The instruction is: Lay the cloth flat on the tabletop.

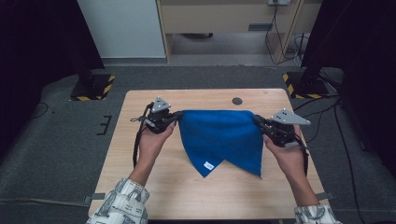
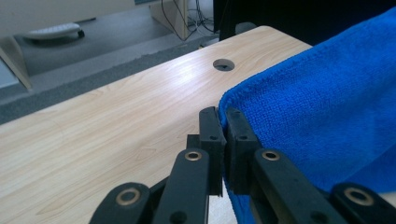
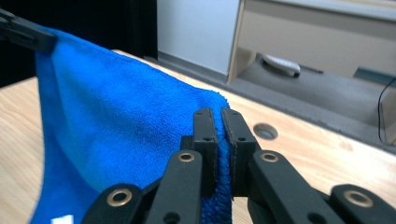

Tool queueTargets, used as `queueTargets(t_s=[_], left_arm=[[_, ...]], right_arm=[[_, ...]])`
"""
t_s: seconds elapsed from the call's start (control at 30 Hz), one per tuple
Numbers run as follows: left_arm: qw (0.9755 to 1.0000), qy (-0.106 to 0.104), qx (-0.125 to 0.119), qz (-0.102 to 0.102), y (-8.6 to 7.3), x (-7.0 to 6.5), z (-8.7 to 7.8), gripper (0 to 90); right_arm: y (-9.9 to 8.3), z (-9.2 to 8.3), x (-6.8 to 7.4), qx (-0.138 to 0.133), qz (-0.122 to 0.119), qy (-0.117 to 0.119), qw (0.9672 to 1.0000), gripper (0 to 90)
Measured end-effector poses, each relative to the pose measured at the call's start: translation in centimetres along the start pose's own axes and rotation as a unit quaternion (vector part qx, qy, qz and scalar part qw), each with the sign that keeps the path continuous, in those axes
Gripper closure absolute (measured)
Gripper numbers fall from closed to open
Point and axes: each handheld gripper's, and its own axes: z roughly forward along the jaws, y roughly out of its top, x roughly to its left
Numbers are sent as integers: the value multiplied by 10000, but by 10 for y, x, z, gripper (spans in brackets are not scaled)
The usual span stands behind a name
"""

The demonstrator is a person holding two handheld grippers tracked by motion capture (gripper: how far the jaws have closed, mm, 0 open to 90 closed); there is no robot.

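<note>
While clamped: two grippers, one cloth.

the high view is evenly and softly lit from above, with the pale wood desk bright at the centre and both upper corners falling into near black. the picture is a little soft and grainy. shadows on the desk are faint, with a dim one under the hanging blue cloth. in the left gripper view a pale sheen lies on the wood near the round hole, and the floor and furniture behind are out of focus. the cloth's pile reads crisply there. in the right gripper view the close black jaws are sharp, the background cabinet is blurred, and the top left corner is dark.
</note>
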Motion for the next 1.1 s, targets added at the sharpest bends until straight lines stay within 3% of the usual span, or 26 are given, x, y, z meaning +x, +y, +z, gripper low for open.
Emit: queueTargets(t_s=[0.23,0.53,0.67,0.97,1.1], left_arm=[[9994,134,318,-2,-3,7,31,867],[9989,289,375,-21,4,16,43,864],[9981,351,495,-42,3,22,58,860],[9948,403,925,-133,-5,36,94,860],[9945,445,926,-201,-7,40,100,855]], right_arm=[[-17,35,-23,202,255,-26,9995,850],[-23,69,-36,342,382,-163,9986,844],[-26,84,-43,451,450,-228,9977,842],[-42,127,-59,812,802,-437,9925,857],[-47,144,-60,968,848,-558,9901,855]])
